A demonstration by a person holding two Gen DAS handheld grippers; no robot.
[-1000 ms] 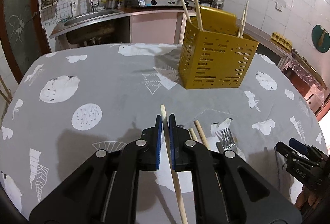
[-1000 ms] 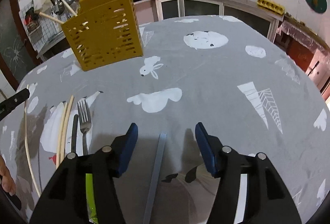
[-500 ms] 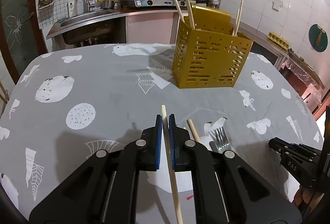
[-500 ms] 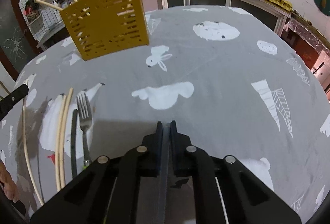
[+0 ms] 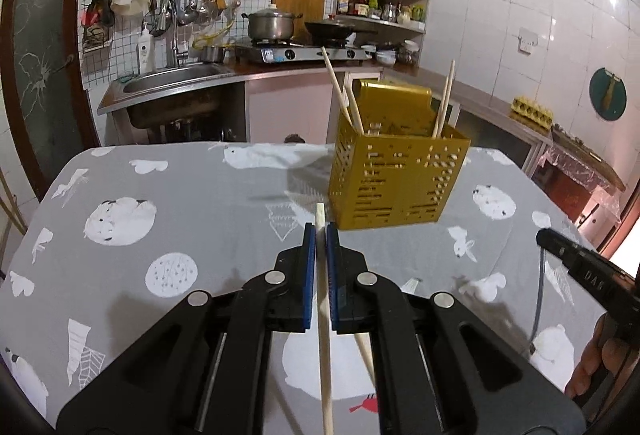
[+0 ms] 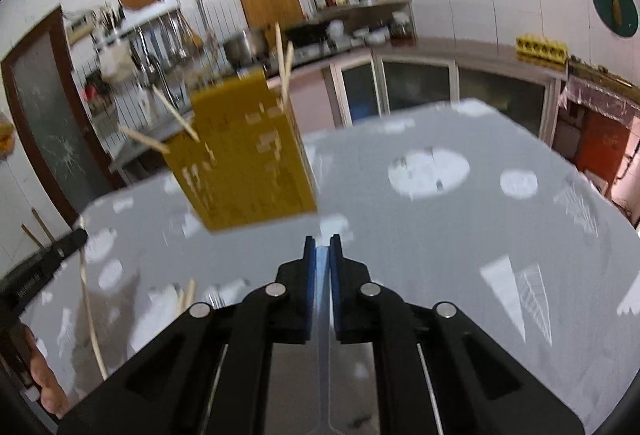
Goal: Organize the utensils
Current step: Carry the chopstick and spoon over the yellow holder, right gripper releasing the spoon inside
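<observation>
Ahead of both my grippers and a little above the grey patterned tablecloth (image 5: 200,195) stands the yellow perforated utensil caddy (image 5: 396,179), already holding a few chopsticks that lean out of its top. My left gripper (image 5: 320,231) is clenched on a pale wooden chopstick (image 5: 324,335), whose long axis runs straight along my fingers, its tip poking out just past the blue pads toward the caddy's near left corner. My right gripper (image 6: 322,243) is closed on a thin grey utensil handle (image 6: 322,335), also lying lengthwise between the pads; what kind of utensil it is I cannot tell, since the view is smeared by motion. From the right wrist the caddy (image 6: 244,159) sits ahead and to the left; from the left wrist it sits ahead and slightly to the right, and it looks nearer to my left gripper, so I judge the chopstick is the better placed to go in first, tipped up and lowered into the open top. Compared with a second ago, my right jaws, then spread wide over the grey handle on the cloth, have shut on it and lifted it, and both grippers have risen, with the caddy now larger and closer in both views.
</observation>
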